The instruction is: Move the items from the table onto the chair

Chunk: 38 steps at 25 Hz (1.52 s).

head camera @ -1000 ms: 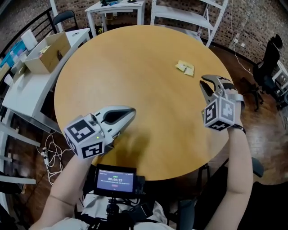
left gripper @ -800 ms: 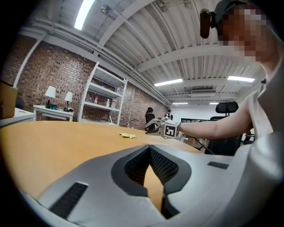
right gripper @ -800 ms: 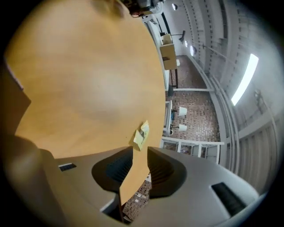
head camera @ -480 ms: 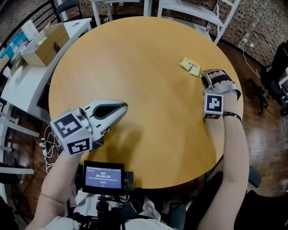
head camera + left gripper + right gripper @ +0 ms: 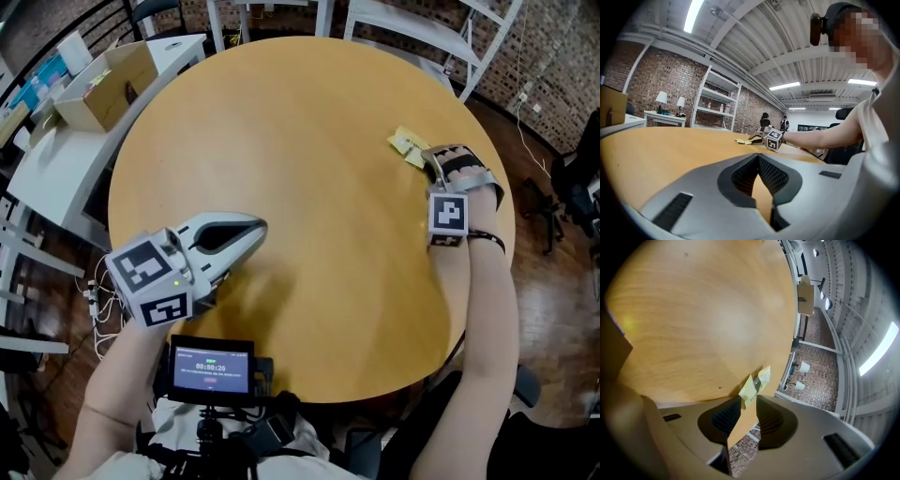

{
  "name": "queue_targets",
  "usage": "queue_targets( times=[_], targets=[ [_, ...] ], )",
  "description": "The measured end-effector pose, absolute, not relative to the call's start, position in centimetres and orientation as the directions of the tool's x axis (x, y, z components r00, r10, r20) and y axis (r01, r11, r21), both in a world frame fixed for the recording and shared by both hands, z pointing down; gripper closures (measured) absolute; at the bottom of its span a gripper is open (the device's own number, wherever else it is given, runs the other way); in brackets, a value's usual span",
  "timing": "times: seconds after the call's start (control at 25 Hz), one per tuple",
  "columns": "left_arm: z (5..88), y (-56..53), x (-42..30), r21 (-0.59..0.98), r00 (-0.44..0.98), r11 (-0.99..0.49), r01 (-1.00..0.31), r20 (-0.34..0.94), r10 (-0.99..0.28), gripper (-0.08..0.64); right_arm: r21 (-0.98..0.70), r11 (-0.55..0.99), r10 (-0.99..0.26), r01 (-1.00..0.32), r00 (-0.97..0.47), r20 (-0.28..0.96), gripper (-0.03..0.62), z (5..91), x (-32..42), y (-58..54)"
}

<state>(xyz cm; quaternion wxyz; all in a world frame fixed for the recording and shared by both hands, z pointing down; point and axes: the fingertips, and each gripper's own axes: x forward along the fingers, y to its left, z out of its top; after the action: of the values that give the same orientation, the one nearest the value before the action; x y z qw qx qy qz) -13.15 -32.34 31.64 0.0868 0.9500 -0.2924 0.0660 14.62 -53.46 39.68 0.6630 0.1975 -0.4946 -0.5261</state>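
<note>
Small yellow packets (image 5: 408,145) lie near the right edge of the round wooden table (image 5: 300,122). My right gripper (image 5: 433,159) rests low on the table just behind them. In the right gripper view the nearest packet (image 5: 757,383) reaches in between the fingertips of the right gripper (image 5: 749,399). Its jaws have just been opening, and a gap shows on both sides of the packet. My left gripper (image 5: 262,227) hovers over the table's near left part, its tips meeting, with nothing held. The left gripper view shows the left gripper (image 5: 758,157), with the packets (image 5: 743,141) far off.
A cardboard box (image 5: 98,84) stands on a white side table (image 5: 56,159) at the far left. White shelving (image 5: 422,23) is behind the round table. A dark office chair (image 5: 583,178) shows at the right edge, and cables (image 5: 94,319) lie on the floor.
My right gripper has gone forward and down to the packets and rolled, so its marker cube faces up. Its jaws stand wider. The left gripper has barely shifted.
</note>
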Motion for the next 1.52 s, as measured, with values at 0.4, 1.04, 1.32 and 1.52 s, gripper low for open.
queue_targets(
  times=[0.4, 1.04, 1.32, 1.52],
  targets=[
    [31.5, -32.2, -13.5, 0.125, 0.823, -0.816, -0.565, 0.158, -0.546, 0.551, 0.842, 0.296, -0.918, 0.451, -0.111, 0.382, 0.589, 37.3, 12.4, -51.5],
    [30.4, -29.8, -11.4, 0.11, 0.858, -0.851, -0.513, 0.104, -0.504, 0.551, 0.966, 0.257, -0.898, -0.023, -0.376, 0.23, 0.588, 27.3, 3.2, -36.9],
    [30.0, -28.9, -10.2, 0.106, 0.878, -0.872, -0.479, 0.075, -0.473, 0.551, 0.815, 0.417, -0.86, -0.403, -0.465, 0.21, 0.588, 26.4, 1.5, -32.2],
    [29.7, -27.6, -7.7, 0.102, 0.903, -0.897, -0.43, 0.061, -0.426, 0.551, 0.526, 0.524, -0.833, -0.67, -0.531, 0.154, 0.588, 25.5, 2.2, -29.2]
  ],
)
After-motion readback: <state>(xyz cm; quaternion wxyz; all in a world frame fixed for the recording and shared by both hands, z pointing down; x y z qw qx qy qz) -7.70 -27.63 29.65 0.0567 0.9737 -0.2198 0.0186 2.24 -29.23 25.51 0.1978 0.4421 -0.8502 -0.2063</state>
